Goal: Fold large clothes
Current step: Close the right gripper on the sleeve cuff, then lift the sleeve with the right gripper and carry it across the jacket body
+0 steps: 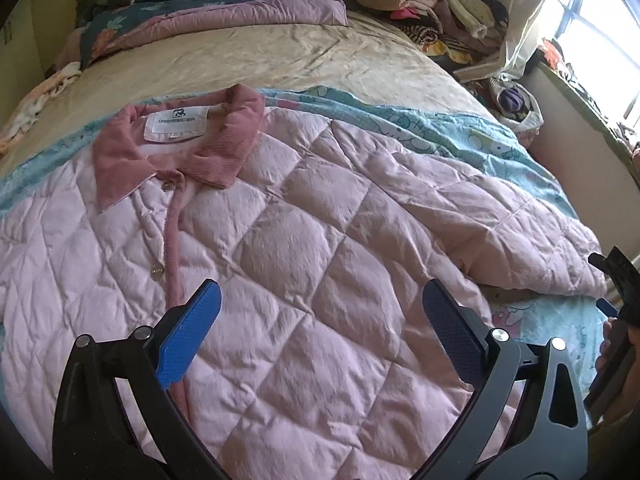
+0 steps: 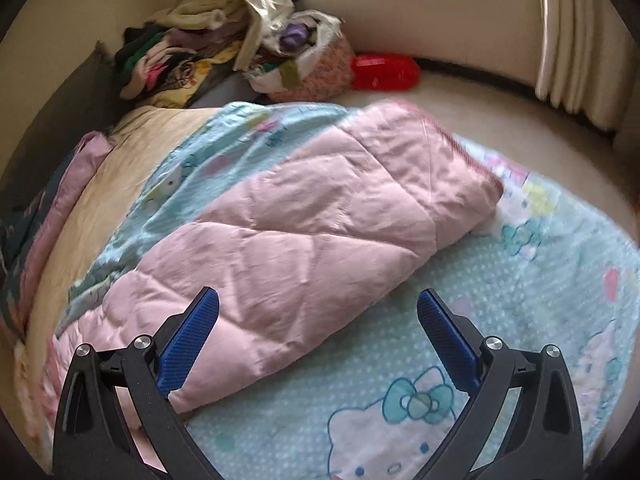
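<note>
A pale pink quilted jacket (image 1: 296, 240) lies flat, front up, on a light blue cartoon-print sheet (image 1: 460, 128). Its darker pink corduroy collar (image 1: 224, 152) and buttoned placket point toward the far left. My left gripper (image 1: 320, 300) hovers open over the jacket's chest with nothing between its blue pads. In the right wrist view, the jacket's sleeve (image 2: 320, 232) stretches away toward the bed's far edge, its cuff (image 2: 472, 148) at the end. My right gripper (image 2: 318, 308) stands open above the sleeve's near part and the sheet (image 2: 460, 340). The other gripper (image 1: 620, 280) and a hand show at the left wrist view's right edge.
A heap of mixed clothes (image 1: 432, 4) lies at the bed's far right corner. A folded dark floral and pink quilt (image 1: 208, 12) sits at the head. A bag of fabric (image 2: 308, 60) and a red container (image 2: 384, 70) stand on the floor by the wall.
</note>
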`<action>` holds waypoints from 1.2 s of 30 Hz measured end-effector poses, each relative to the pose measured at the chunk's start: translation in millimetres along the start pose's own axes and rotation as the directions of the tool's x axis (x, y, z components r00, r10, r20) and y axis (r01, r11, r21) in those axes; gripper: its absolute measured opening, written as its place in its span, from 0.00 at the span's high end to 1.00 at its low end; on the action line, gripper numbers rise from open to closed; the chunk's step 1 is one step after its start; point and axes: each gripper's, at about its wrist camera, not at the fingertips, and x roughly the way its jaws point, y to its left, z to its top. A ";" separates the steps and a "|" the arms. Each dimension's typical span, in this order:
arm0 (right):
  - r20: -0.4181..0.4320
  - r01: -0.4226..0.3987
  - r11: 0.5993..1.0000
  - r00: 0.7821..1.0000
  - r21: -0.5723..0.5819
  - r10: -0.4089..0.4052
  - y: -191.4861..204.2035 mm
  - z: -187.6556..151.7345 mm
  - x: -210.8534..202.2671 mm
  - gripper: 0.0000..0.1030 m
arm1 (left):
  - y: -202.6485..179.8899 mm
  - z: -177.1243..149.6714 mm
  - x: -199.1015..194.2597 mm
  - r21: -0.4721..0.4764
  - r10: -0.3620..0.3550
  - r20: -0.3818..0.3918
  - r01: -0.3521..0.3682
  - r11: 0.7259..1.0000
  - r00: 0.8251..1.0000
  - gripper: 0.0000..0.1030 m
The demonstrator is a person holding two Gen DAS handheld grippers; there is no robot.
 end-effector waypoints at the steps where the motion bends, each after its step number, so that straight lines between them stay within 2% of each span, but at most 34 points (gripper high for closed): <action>1: -0.014 0.013 0.999 1.000 0.033 -0.013 -7.2 1.6 8.0 0.04 | 0.8 -0.2 1.8 0.000 0.007 -0.001 -0.007 1.000 1.000 0.08; 6: -0.047 0.029 0.994 0.999 0.110 -0.024 -24.7 9.0 36.4 0.04 | 14.3 -0.5 5.9 0.004 0.040 -0.004 -0.040 0.999 0.999 0.08; 15: 0.030 -0.045 0.988 0.999 0.146 0.041 -34.0 25.2 56.7 0.05 | 34.7 7.3 -13.1 0.009 0.081 0.046 -0.082 0.997 0.996 0.08; 16: 0.037 -0.051 0.988 0.998 0.144 0.046 -35.2 25.9 55.9 0.10 | 36.3 9.1 -14.3 0.007 0.088 0.053 -0.088 0.996 0.995 0.08; 18: 0.064 -0.062 0.989 0.996 0.133 0.054 -37.4 26.9 50.3 0.28 | 38.9 10.6 -18.3 -0.003 0.094 0.064 -0.094 0.996 0.994 0.08; 19: 0.085 -0.081 0.990 0.994 0.118 0.071 -37.9 28.2 47.0 0.47 | 39.6 10.4 -19.9 -0.006 0.093 0.064 -0.092 0.996 0.994 0.08; 22: 0.112 -0.156 0.984 0.983 0.087 0.146 -35.3 30.1 38.4 0.65 | 41.4 8.7 -25.9 -0.014 0.106 0.072 -0.105 0.994 0.992 0.08; 23: 0.131 -0.168 0.984 0.979 0.066 0.158 -30.2 29.6 32.7 0.79 | 42.9 8.5 -27.9 -0.016 0.114 0.075 -0.113 0.993 0.991 0.08; 30: 0.245 -0.228 0.961 0.934 -0.159 0.262 24.8 20.0 -31.3 0.83 | 55.2 10.5 -43.2 -0.013 0.128 0.088 -0.127 0.992 0.988 0.08; 34: 0.291 -0.261 0.918 0.891 -0.300 0.348 59.1 12.0 -75.3 0.83 | 64.6 15.0 -60.0 -0.006 0.143 0.118 -0.143 0.990 0.983 0.08; 36: 0.296 -0.261 0.899 0.880 -0.353 0.372 73.9 9.2 -90.9 0.84 | 69.9 18.6 -67.7 -0.013 0.133 0.127 -0.132 0.991 0.983 0.08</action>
